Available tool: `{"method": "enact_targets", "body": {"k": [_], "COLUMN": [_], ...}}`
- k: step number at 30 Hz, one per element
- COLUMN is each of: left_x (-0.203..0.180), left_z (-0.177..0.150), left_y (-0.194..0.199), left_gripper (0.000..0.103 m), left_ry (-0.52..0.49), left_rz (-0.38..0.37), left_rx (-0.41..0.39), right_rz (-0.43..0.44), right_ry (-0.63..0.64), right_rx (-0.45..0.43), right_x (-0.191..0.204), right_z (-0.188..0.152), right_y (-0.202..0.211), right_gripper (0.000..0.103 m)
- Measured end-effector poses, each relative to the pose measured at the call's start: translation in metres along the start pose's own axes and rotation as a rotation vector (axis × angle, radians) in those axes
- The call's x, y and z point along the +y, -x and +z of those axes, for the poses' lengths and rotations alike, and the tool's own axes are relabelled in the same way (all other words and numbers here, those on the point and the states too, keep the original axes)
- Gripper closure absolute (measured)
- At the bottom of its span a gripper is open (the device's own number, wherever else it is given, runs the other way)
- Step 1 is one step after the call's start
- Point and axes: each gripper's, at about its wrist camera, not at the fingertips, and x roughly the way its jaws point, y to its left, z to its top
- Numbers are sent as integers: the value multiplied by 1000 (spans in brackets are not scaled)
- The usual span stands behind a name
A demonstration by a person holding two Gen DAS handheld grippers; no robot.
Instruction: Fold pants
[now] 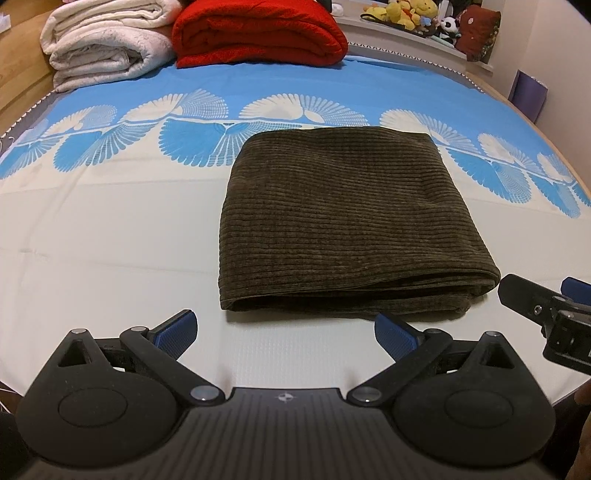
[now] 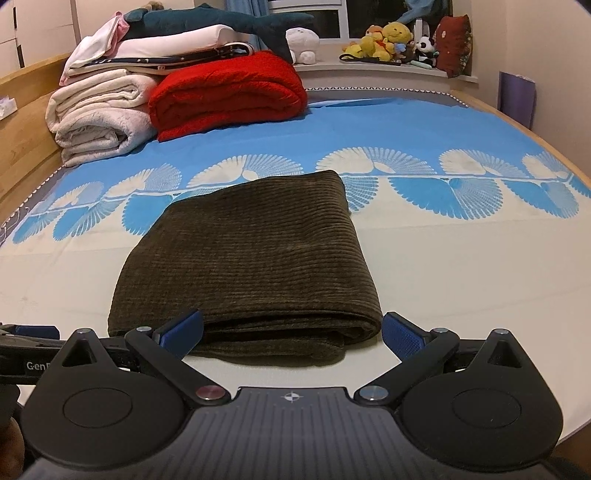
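Observation:
Dark olive corduroy pants (image 1: 343,221) lie folded into a compact rectangle on the bed, stacked layers showing along the near edge. My left gripper (image 1: 284,332) is open, just short of that near edge, nothing between its blue pads. In the right wrist view the same pants (image 2: 251,254) fill the middle. My right gripper (image 2: 291,330) is open too, its fingers spread at either side of the bundle's near right corner without pinching it. The right gripper (image 1: 532,299) also shows at the right edge of the left wrist view, beside the pants' right corner.
The bed sheet (image 1: 110,240) is white near me and blue with fan patterns farther off. A folded red blanket (image 1: 258,33) and white blankets (image 1: 107,44) lie at the bed's far left. Plush toys (image 2: 391,40) line the windowsill. A wooden bed frame (image 2: 26,122) runs along the left.

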Motion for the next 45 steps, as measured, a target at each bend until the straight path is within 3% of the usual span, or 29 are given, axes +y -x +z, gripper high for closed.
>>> {"method": "enact_targets", "body": {"k": [45], "left_x": [1], "left_z": [0], "left_y": [2], "left_gripper": [1], "left_ry": [-5], "left_rz": [-5], "left_rx": [-3], "right_rz": [4], "right_ry": [34], "right_rx": [-1], "right_x": [7], "right_z": [-1], "right_y": [0], "right_gripper": [1]}}
